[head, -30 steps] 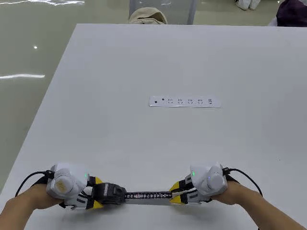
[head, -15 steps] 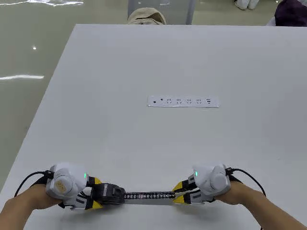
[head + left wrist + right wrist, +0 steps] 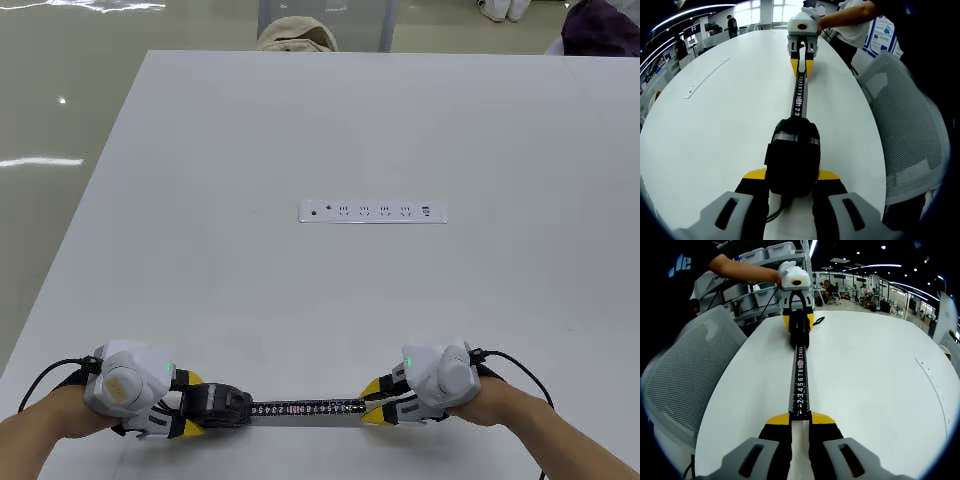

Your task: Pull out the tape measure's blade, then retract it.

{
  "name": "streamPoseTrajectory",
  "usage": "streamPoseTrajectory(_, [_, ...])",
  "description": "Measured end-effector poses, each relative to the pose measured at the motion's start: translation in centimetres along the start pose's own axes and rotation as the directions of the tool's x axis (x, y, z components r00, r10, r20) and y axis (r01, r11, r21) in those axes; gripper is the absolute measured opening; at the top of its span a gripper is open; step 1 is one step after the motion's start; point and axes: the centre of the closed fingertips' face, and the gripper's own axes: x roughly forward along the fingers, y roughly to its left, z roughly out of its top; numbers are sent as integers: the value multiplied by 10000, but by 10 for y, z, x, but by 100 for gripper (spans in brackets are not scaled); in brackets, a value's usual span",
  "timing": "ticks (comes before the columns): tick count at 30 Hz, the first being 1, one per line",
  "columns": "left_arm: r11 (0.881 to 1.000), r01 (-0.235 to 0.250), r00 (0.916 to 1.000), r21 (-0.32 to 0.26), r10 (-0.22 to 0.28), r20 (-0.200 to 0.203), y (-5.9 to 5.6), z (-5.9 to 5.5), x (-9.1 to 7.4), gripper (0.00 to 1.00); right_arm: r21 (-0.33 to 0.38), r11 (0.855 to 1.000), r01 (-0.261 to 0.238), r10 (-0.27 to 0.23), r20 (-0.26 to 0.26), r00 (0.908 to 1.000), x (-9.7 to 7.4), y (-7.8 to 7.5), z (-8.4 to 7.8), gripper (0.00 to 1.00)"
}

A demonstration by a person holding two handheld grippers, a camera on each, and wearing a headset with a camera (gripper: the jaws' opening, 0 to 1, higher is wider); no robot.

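Note:
A black tape measure case [image 3: 221,405] lies near the white table's front edge, clamped in my left gripper [image 3: 188,408]. In the left gripper view the case [image 3: 792,151] sits between the yellow-tipped jaws. Its numbered blade [image 3: 305,408] runs rightward, drawn out flat over the table to my right gripper [image 3: 372,402], which is shut on the blade's end. In the right gripper view the blade [image 3: 800,385] leads away from the jaws to the case [image 3: 799,330] held by the other gripper [image 3: 796,287]. The blade [image 3: 799,90] also shows in the left gripper view, reaching the right gripper [image 3: 802,37].
A white power strip [image 3: 372,212] lies flat in the middle of the table [image 3: 350,130]. A grey mesh chair [image 3: 910,130] stands by the table's near edge. Shelves with bins and other desks lie beyond.
My left gripper and the case have slid a little to the left, so the blade between the grippers shows slightly longer. The head camera has also shifted.

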Motion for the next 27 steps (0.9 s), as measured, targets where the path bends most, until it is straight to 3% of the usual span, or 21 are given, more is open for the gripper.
streamPoseTrajectory(27, [10000,1,10000,-21,-1,-25,1,0,0,29,6,10000,56,-55,-131,9999,-11,-2,-13,9])
